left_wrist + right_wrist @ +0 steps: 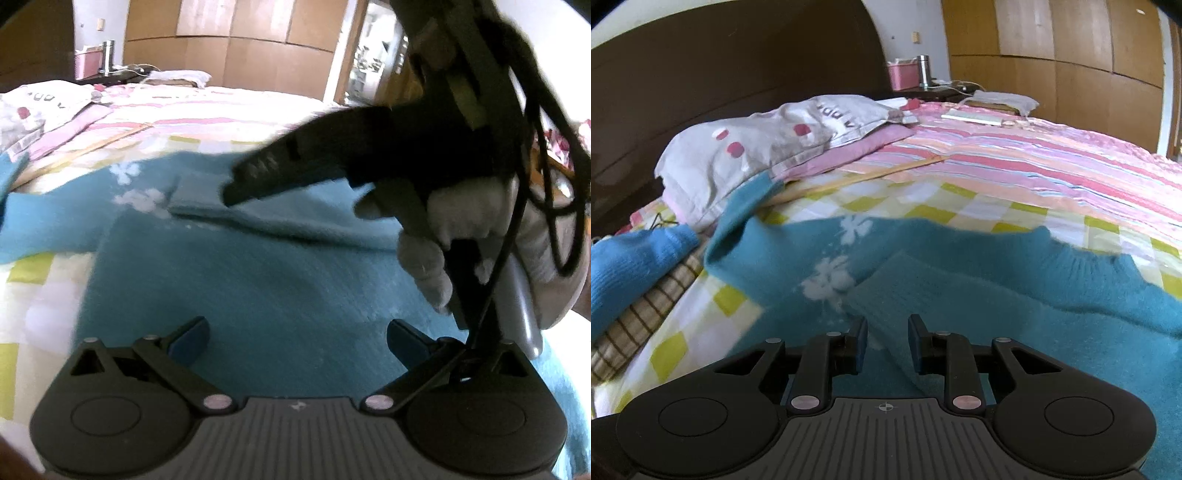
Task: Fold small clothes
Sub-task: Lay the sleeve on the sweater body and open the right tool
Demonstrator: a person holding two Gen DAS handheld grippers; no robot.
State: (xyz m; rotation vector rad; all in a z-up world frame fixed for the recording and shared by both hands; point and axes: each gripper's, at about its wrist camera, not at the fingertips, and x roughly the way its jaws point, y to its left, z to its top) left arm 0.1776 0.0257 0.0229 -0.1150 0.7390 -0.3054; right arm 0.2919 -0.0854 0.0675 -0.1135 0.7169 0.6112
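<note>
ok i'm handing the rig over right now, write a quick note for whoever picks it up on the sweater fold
Left gripper: open, empty, hovering over the lower body of the teal knit sweater with white flower motifs.
Right gripper: jaws a little apart, not pressing on anything, the folded-in sleeve cuff just ahead of them. A white-gloved hand holds it.
Sweater lies flat on the checked yellow-and-white bedsheet; a blue knit garment sits off to the left by the grey pillow.
Done: one sleeve folded across the chest.
Left: the other sleeve stretches out toward the pillow; fold it in, then probably fold the body up.

Wooden wardrobe behind striped bed
</note>
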